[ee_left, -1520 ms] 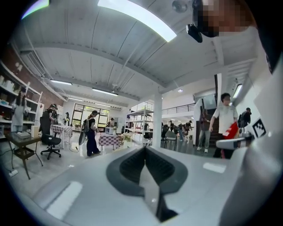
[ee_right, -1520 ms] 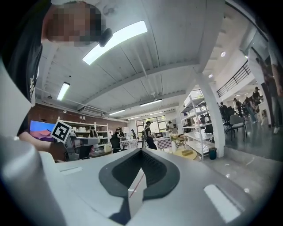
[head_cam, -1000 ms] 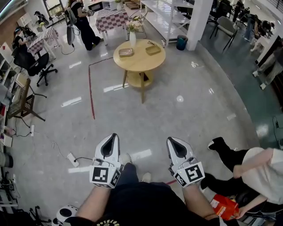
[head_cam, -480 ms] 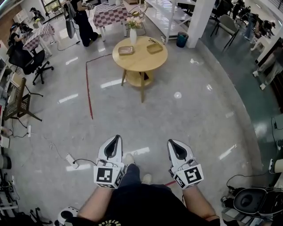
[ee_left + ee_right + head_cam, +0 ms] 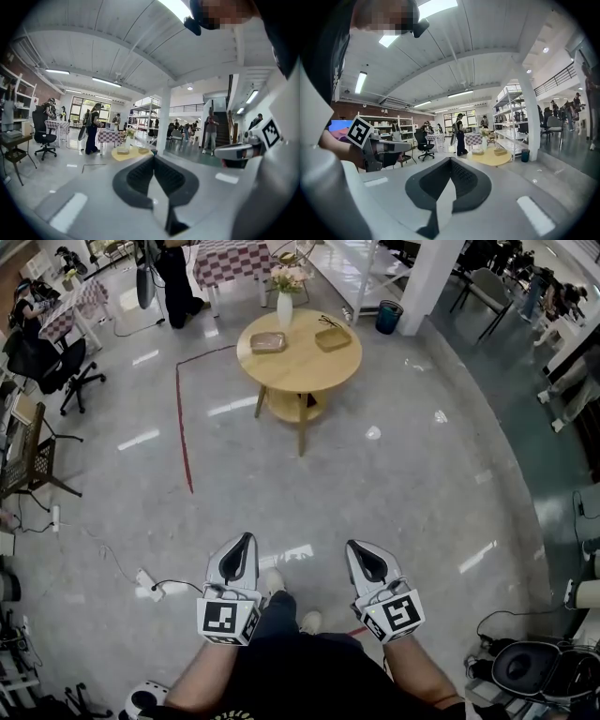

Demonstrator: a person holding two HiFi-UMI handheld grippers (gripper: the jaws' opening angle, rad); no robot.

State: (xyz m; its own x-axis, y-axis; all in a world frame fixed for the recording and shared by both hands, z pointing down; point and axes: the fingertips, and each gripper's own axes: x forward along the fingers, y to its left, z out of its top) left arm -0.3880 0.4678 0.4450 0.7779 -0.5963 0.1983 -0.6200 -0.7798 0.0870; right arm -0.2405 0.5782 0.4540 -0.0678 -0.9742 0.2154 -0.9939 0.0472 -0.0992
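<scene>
White shoes (image 5: 273,581) of the person stand on the polished grey floor (image 5: 403,484) between the two hand-held tools, the near one (image 5: 308,621) half covered by a dark trouser leg. The left gripper (image 5: 245,540) hangs just to the left of the shoes and the right gripper (image 5: 354,547) just to their right, both above the floor, touching nothing and pointing away from the person. In the left gripper view the left gripper (image 5: 153,161) has its dark ribbed pads pressed together with nothing between them. The right gripper (image 5: 450,161) shows the same in its own view: clenched and empty. Each carries a cube with square black-and-white markers, one on the left (image 5: 223,620) and one on the right (image 5: 391,612), close to the person's forearms. A white power strip (image 5: 148,582) with a thin cable lies on the floor to the left of the left gripper. A red line (image 5: 180,418) runs along the floor further off. Well beyond both tools stands a round pale-wood table (image 5: 298,360) bearing a white vase of flowers (image 5: 285,307) and two shallow dishes (image 5: 268,342). It sits straight ahead in both gripper views. A white pillar (image 5: 427,277) and a dark bin (image 5: 389,317) stand at the far right, a black office chair (image 5: 42,357) at the far left.
</scene>
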